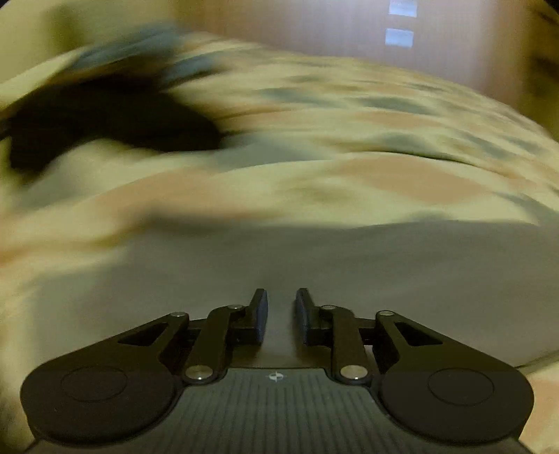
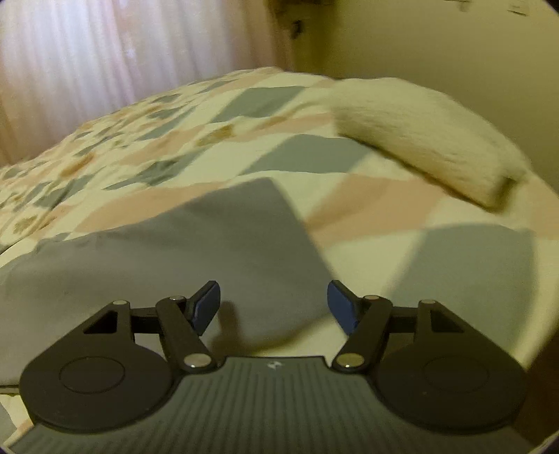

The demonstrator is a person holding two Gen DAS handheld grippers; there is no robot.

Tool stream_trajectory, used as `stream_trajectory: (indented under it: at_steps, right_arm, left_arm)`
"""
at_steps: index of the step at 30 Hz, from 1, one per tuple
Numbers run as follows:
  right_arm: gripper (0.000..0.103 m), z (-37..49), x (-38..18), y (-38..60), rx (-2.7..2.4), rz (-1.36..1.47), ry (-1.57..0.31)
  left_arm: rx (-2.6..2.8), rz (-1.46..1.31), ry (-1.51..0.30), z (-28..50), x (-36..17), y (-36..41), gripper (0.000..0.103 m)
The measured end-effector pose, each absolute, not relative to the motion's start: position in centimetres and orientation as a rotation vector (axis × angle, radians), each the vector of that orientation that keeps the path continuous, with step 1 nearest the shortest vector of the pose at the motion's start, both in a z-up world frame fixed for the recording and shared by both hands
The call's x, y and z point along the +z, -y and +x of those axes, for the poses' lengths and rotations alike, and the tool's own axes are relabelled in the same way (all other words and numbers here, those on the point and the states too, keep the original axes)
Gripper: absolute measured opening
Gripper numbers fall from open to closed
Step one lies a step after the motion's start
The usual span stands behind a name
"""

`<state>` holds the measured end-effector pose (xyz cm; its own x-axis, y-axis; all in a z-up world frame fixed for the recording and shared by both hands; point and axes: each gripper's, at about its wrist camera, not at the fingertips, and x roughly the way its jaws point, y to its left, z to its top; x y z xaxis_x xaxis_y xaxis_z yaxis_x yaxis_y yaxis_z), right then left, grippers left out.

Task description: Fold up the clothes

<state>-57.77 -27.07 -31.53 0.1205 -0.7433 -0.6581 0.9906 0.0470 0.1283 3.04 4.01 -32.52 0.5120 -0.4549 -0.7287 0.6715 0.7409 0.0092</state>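
Observation:
A grey garment (image 2: 209, 244) lies flat on the patterned bedspread (image 2: 174, 139), one straight edge running up to a corner. My right gripper (image 2: 274, 307) is open and empty, its blue pads just above the garment's near edge. In the blurred left wrist view the same grey cloth (image 1: 314, 272) fills the foreground. My left gripper (image 1: 281, 307) hovers over it with its jaws a small gap apart and nothing between them. A dark garment (image 1: 104, 122) lies farther back on the left.
A cream fluffy cushion (image 2: 429, 136) lies at the bed's far right. Curtains (image 2: 122, 45) hang behind the bed. A wall (image 1: 349, 28) stands beyond the bed in the left wrist view.

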Motion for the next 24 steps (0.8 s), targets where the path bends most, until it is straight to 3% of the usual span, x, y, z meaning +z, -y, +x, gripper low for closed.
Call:
stream_trajectory:
  at_steps: [2,4,6,8,13,20,23,24]
  right_arm:
    - [0.069,-58.4,-30.9,25.8,-1.421,0.661,-0.46]
    - [0.071,-58.7,-30.2,24.3,-1.424,0.691,-0.401]
    - [0.074,-58.7,-29.8,23.2,-1.416,0.724,-0.335]
    - [0.075,-58.1,-29.7,21.8,-1.384,0.764,-0.281]
    - [0.075,-55.0,-30.2,20.3,-1.31,0.812,-0.255]
    - [0.075,-54.3,-30.7,19.5,-1.292,0.851,-0.251]
    - [0.075,-54.0,-31.1,19.7,-1.296,0.854,-0.263]
    - [0.075,-54.0,-31.2,19.8,-1.297,0.859,-0.262]
  left_arm:
    - [-0.577,0.216,-0.812,5.2,-31.9,-8.2,0.02]
    - [-0.568,0.063,-0.865,6.1,-31.2,-10.8,0.03]
    - [-0.605,-0.116,-0.936,6.5,-31.1,-12.4,0.051]
    - [-0.623,-0.303,-1.035,7.1,-32.7,-13.2,0.051]
    - [-0.541,-0.611,-1.096,8.0,-36.9,-13.9,0.048]
    - [-0.524,-0.708,-1.035,9.1,-38.6,-12.1,0.044]
    - [-0.523,-0.626,-1.007,9.2,-38.9,-11.2,0.028]
    - [-0.518,-0.603,-1.003,9.2,-39.0,-10.9,0.015]
